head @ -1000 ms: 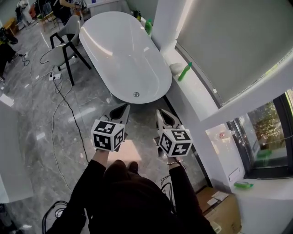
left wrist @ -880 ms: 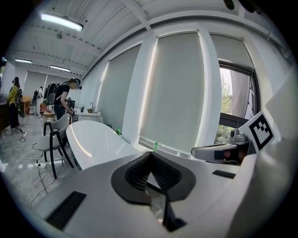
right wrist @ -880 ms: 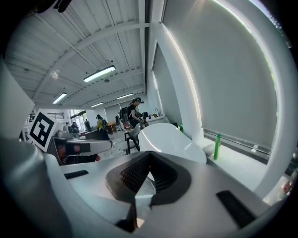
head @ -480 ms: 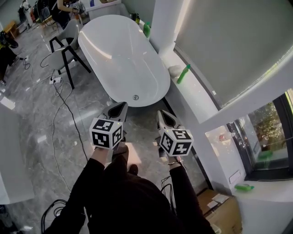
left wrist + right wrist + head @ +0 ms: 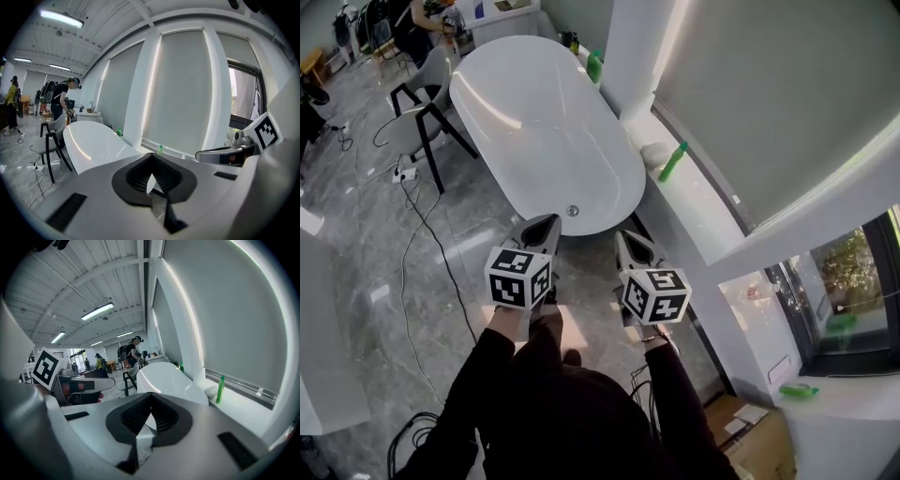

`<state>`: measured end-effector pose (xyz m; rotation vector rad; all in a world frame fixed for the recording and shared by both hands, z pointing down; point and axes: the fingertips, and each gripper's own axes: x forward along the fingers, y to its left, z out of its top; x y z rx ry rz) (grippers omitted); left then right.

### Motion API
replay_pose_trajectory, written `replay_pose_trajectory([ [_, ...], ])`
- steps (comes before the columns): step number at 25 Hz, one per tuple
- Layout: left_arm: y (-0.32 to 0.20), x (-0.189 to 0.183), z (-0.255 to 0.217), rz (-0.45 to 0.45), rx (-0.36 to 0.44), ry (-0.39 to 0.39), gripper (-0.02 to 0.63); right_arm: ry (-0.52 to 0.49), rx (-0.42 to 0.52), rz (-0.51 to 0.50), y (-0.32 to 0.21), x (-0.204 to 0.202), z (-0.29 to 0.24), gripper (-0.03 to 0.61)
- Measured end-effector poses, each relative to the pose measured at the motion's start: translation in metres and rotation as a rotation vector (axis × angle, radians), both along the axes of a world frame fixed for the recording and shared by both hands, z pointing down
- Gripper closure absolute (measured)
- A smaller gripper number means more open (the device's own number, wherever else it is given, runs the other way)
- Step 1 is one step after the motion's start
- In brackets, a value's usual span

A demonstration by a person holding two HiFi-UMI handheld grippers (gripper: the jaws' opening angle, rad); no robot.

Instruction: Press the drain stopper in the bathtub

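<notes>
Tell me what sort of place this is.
Probably a large open workspace or showroom with a mock bathroom corner, not a home: a freestanding bathtub on a polished stone floor, chairs beside it, a person working beyond.

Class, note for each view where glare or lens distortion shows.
Head view: a glare streak runs along inside the tub. Left gripper view: fisheye bows the window frames, corners go black. Right gripper view: same bowing; the ceiling lamp burns white.
</notes>
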<state>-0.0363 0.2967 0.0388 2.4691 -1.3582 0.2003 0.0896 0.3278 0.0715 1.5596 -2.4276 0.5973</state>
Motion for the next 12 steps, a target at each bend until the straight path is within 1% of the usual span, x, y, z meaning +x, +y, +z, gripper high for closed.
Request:
replay_pose_trajectory([
  [6,-0.048,-0.01,0.024,0.009,-0.042,-0.012,0.606,0.01,-0.034,0.0,-0.045,-0.012,0.016,0.577],
  [12,-0.108,-0.023,0.047,0.026,-0.089,-0.013,0.606,0.011,-0.094,0.019,-0.105,-0.025,0.037,0.577],
])
